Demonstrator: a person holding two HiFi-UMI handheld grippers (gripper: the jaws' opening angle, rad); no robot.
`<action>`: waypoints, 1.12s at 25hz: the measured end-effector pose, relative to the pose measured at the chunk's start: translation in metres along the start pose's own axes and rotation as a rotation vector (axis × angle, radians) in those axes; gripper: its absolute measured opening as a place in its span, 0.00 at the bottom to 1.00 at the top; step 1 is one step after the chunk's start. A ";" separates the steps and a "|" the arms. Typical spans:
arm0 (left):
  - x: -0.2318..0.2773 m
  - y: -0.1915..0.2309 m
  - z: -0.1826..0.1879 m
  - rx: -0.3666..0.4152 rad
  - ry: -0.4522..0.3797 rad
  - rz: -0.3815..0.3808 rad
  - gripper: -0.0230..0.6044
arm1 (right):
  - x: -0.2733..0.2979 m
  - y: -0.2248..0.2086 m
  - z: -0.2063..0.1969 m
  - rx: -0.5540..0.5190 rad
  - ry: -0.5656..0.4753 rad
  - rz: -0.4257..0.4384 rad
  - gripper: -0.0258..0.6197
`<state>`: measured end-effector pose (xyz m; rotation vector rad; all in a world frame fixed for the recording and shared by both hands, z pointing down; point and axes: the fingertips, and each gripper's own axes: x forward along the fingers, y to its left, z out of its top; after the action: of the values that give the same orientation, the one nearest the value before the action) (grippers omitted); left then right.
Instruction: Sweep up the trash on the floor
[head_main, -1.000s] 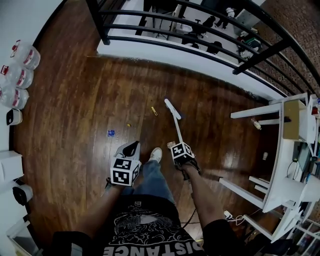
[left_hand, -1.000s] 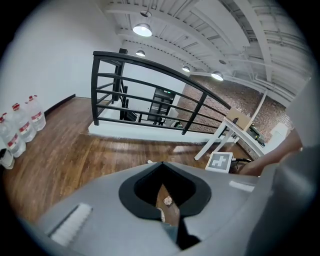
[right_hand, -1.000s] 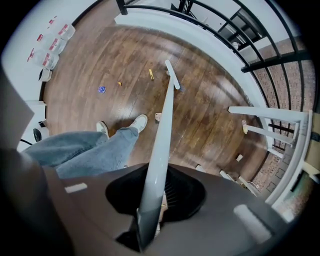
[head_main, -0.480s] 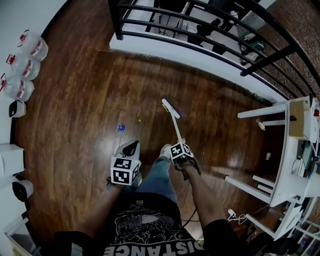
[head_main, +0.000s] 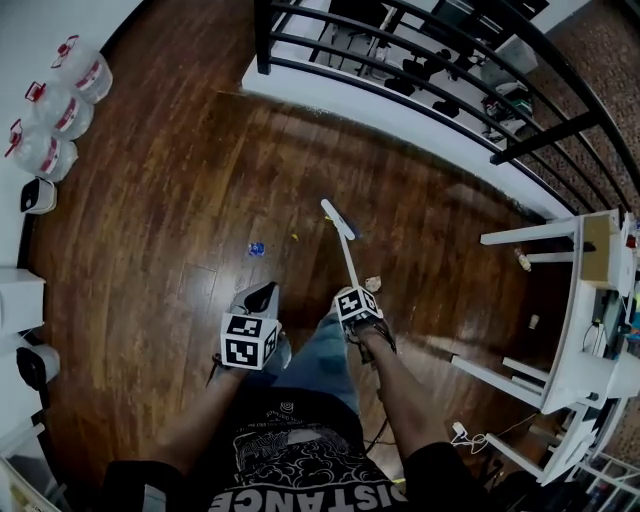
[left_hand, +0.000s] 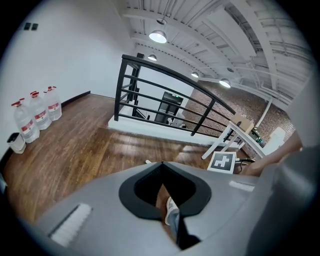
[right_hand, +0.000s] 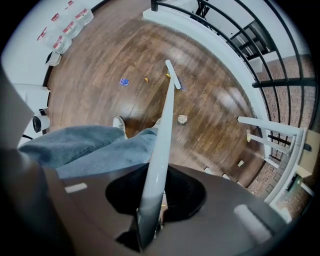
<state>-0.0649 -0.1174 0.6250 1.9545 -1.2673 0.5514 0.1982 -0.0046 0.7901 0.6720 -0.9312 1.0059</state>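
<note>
The sweeping looks barely begun. Trash lies loose on the wooden floor, not gathered into any pile. A blue scrap sits at 8 o'clock from the broom head, and a small yellow bit lies between the two. A crumpled pale piece rests at 5 o'clock from the head, just beside the handle. No dustpan shows.

The right gripper has its fingers clamped on the broom handle, which runs out toward 12 o'clock with the head down on the floor. The left gripper hangs by the person's leg with its tips pressed together and nothing visibly held; only a shoe shows through the gap.
</note>
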 end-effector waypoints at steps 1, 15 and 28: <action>-0.002 0.002 -0.003 -0.006 0.000 0.001 0.05 | -0.002 0.007 -0.001 -0.001 0.000 0.004 0.13; -0.032 0.020 -0.036 -0.107 -0.012 0.043 0.05 | -0.007 0.089 -0.030 -0.133 0.001 0.033 0.13; -0.041 0.033 -0.060 -0.153 -0.002 0.068 0.05 | -0.014 0.159 -0.050 -0.193 -0.016 0.134 0.13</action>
<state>-0.1103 -0.0553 0.6470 1.7917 -1.3408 0.4711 0.0660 0.0948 0.7635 0.4613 -1.0832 1.0140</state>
